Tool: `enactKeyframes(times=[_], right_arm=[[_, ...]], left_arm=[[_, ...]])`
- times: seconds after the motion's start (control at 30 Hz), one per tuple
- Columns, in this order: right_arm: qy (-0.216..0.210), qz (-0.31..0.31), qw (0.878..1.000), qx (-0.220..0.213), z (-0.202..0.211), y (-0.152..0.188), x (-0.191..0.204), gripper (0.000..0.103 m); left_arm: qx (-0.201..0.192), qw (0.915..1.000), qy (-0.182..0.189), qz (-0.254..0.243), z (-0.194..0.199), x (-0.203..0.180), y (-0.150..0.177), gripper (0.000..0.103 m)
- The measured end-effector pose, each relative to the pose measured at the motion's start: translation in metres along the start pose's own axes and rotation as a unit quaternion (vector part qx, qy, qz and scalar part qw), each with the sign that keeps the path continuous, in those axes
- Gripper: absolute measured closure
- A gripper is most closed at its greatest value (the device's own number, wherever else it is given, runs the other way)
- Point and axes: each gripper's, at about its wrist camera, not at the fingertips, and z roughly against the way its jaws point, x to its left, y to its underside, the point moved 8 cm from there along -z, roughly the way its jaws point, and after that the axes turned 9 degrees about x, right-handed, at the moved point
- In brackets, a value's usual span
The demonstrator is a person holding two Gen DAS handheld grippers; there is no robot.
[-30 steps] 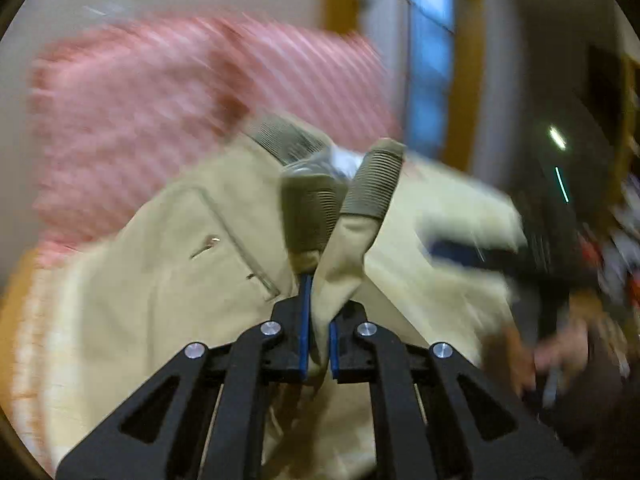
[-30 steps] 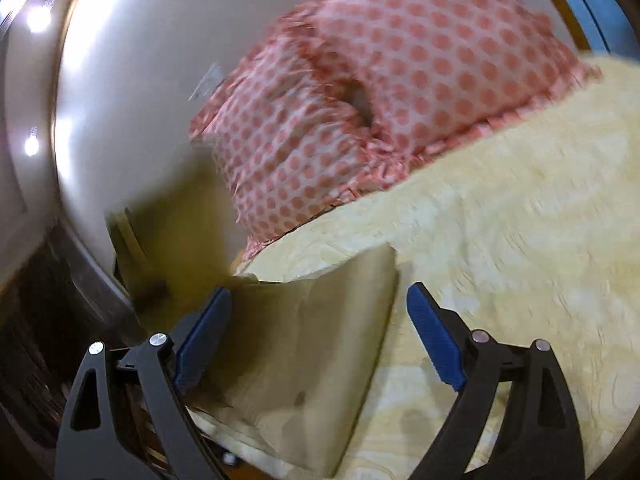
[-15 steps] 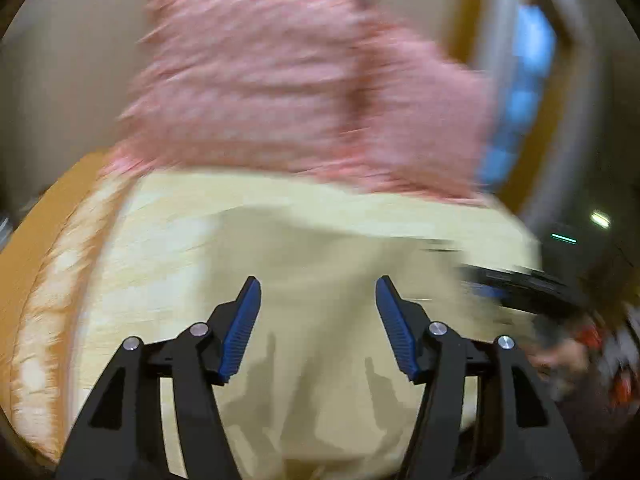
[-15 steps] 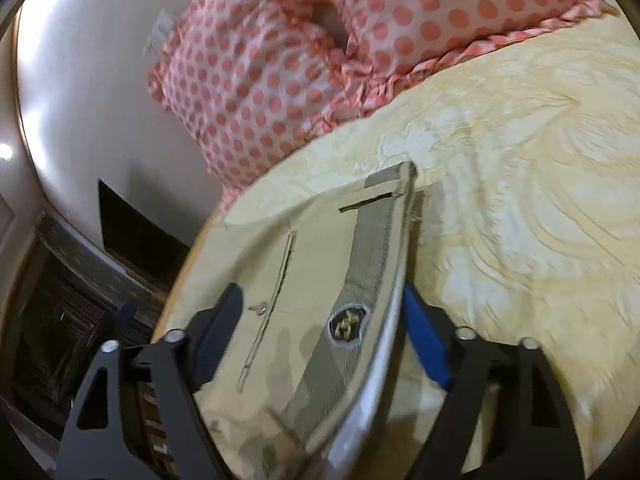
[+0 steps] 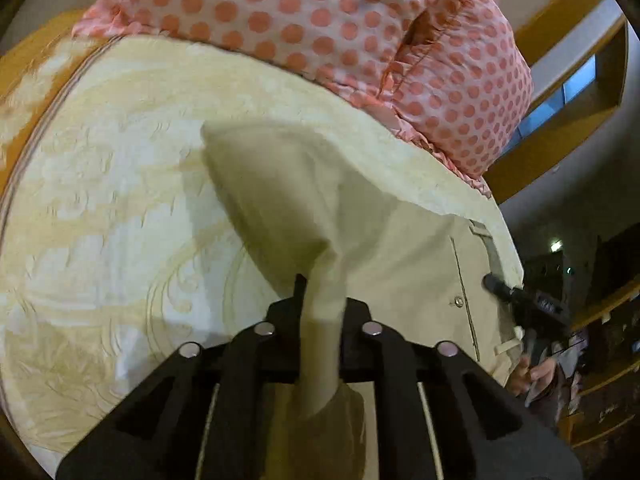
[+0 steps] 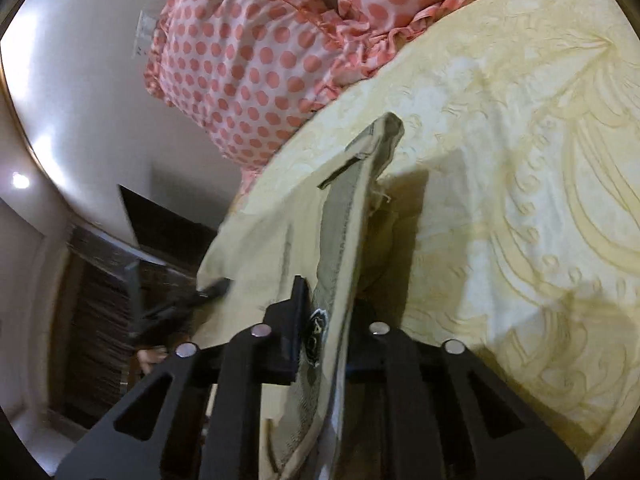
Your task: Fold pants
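Both tongs are clamped on the pants (image 5: 400,248), which lie on the bed (image 5: 120,200) below the pillow (image 5: 320,20): left tongs (image 5: 320,312) pinch bunched fabric, right tongs (image 6: 324,312) the waistband (image 6: 344,220). Lift evenly, keeping cloth taut between grips.

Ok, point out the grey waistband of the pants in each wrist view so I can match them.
Left wrist: waistband is a thin grey strip at the right edge of the pants.
Right wrist: waistband runs up the centre, pinched in the right tool.
Shared landmark: polka-dot pillow at top.
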Motion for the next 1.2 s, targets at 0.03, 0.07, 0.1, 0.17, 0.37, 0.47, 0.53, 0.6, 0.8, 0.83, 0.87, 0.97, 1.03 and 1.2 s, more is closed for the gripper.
enactKeyframes(times=[0.03, 0.07, 0.1, 0.17, 0.37, 0.47, 0.53, 0.6, 0.8, 0.83, 0.87, 0.97, 1.03, 1.2], right_arm=[[-0.002, 0.012, 1.0, -0.006, 0.002, -0.009, 0.007, 0.09], [0.0, 0.022, 1.0, -0.011, 0.003, -0.016, 0.013, 0.092], [0.006, 0.043, 0.999, -0.026, 0.007, -0.033, 0.022, 0.094], [0.009, 0.056, 0.997, -0.049, 0.011, -0.057, 0.029, 0.096], [0.117, 0.065, 0.988, -0.08, 0.004, -0.128, 0.003, 0.096], [0.203, 0.033, 0.978, -0.046, 0.005, -0.12, -0.023, 0.089], [0.182, 0.058, 0.978, -0.08, 0.024, -0.108, -0.007, 0.08], [0.119, 0.082, 0.986, -0.083, 0.027, -0.091, 0.019, 0.049], [0.155, 0.074, 0.985, 0.028, -0.04, -0.048, 0.013, 0.023], [0.17, 0.083, 0.982, 0.016, -0.037, -0.048, 0.016, 0.023], [0.208, 0.082, 0.974, 0.012, -0.03, -0.043, 0.02, 0.023], [0.232, 0.135, 0.963, -0.036, -0.004, -0.006, 0.057, 0.012], [0.254, 0.165, 0.951, -0.056, 0.002, 0.022, 0.071, 0.001], [0.342, 0.185, 0.918, -0.083, -0.004, 0.094, 0.07, 0.001]], left_arm=[[-0.005, 0.9999, -0.006, -0.011, 0.002, -0.005, -0.005, 0.095], [-0.012, 0.9997, -0.012, -0.02, 0.003, -0.01, -0.013, 0.095], [-0.023, 0.9992, -0.018, -0.028, 0.004, -0.015, -0.025, 0.095], [-0.042, 0.998, -0.032, -0.035, 0.003, -0.02, -0.052, 0.095], [-0.074, 0.9897, -0.121, -0.019, -0.035, -0.001, -0.135, 0.09], [-0.05, 0.9904, -0.128, 0.02, -0.042, 0.02, -0.132, 0.077], [-0.09, 0.9866, -0.135, 0.013, -0.016, 0.021, -0.122, 0.076], [-0.121, 0.9889, -0.085, -0.008, 0.007, 0.003, -0.106, 0.071], [-0.025, 0.9962, -0.07, -0.044, -0.036, -0.023, -0.061, 0.06], [-0.013, 0.9938, -0.103, -0.042, -0.046, -0.015, -0.06, 0.079], [-0.014, 0.9905, -0.131, -0.04, -0.05, -0.01, -0.059, 0.091], [-0.051, 0.9898, -0.129, -0.032, -0.023, -0.023, -0.034, 0.043], [-0.083, 0.9831, -0.155, -0.052, -0.006, -0.037, -0.008, 0.023], [-0.123, 0.956, -0.251, -0.089, 0.012, -0.048, 0.068, 0.002]])
